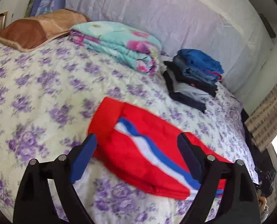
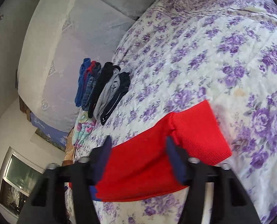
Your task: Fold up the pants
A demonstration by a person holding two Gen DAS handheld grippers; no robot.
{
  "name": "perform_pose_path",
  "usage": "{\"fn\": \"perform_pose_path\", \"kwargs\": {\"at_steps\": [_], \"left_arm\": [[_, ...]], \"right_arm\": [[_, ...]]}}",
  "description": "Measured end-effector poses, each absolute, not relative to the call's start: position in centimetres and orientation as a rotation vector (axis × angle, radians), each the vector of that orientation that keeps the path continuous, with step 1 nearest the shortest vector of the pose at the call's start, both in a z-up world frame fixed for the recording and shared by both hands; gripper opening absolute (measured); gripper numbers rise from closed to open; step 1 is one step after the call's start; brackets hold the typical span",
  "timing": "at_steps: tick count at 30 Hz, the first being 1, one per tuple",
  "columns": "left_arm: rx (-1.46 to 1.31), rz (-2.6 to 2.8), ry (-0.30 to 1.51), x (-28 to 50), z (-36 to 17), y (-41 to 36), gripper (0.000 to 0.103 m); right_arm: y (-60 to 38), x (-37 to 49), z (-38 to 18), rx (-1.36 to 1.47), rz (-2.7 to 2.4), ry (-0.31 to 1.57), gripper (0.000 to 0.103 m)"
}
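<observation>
Landmark: red pants (image 1: 138,149), lying on the bed (image 1: 45,85), already folded into a compact bundle.

Left of pants, far side: brown pillow (image 1: 35,31), then a folded floral quilt (image 1: 119,44). Right of the quilt, beyond the pants: stack of folded clothes (image 1: 194,78), well apart from them.

Left gripper (image 1: 136,156): jaws spread wide, holding nothing. The pants lie directly ahead, between and below the two fingers. The long axis runs diagonally in this view, from the ribbed cuff end at upper left to the striped end at lower right, where the blue-and-white stripe (image 1: 157,155) passes behind the right finger. Contact with the cloth cannot be told; the frame is motion-blurred.

Right gripper (image 2: 138,158): jaws likewise wide apart, empty. The pants (image 2: 147,169) span the gap here too, with the cuff (image 2: 200,132) just right of centre.

Judgement: both grippers are about equally near. The fold looks nearly or fully done. Any next grasp hinges on that diagonal axis, one gripper to each end.
</observation>
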State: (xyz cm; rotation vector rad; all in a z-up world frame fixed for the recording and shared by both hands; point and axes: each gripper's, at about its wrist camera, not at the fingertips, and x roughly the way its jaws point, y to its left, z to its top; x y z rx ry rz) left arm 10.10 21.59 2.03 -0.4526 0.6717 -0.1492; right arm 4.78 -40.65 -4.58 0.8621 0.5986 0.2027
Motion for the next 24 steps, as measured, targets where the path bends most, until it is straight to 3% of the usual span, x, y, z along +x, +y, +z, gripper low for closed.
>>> {"fn": "perform_pose_path", "kwargs": {"at_steps": [5, 6, 8, 10, 12, 14, 18, 24], "left_arm": [[-0.27, -0.097, 0.762, 13.6, -0.2, 18.0, 0.087], [-0.261, -0.083, 0.806, 14.5, -1.7, 18.3, 0.087], [-0.283, -0.086, 0.844, 15.0, -3.4, 18.8, 0.086], [-0.228, -0.068, 0.814, 14.2, -2.6, 18.0, 0.086], [-0.233, -0.069, 0.788, 13.3, -1.3, 17.3, 0.086], [-0.291, -0.156, 0.765, 12.2, 0.1, 16.4, 0.087], [-0.301, -0.265, 0.742, 11.7, 1.6, 12.1, 0.09], [-0.278, -0.464, 0.802, 11.6, 0.6, 3.0, 0.091]], "right_arm": [[-40.3, 5.3, -6.5, 0.877, 0.218, 0.668, 0.072], [-40.8, 5.3, -7.4, 0.905, 0.235, 0.681, 0.07], [-41.8, 4.9, -8.1, 0.939, 0.24, 0.687, 0.051], [-42.0, 4.5, -7.7, 0.946, 0.245, 0.685, 0.051], [-42.0, 3.4, -6.4, 0.928, 0.236, 0.655, 0.059], [-42.3, 1.9, -5.0, 0.894, 0.21, 0.62, 0.074], [-43.4, -0.7, -4.5, 0.916, 0.148, 0.623, 0.079], [-45.0, -2.1, -8.9, 1.17, 0.137, 0.636, 0.079]]}}
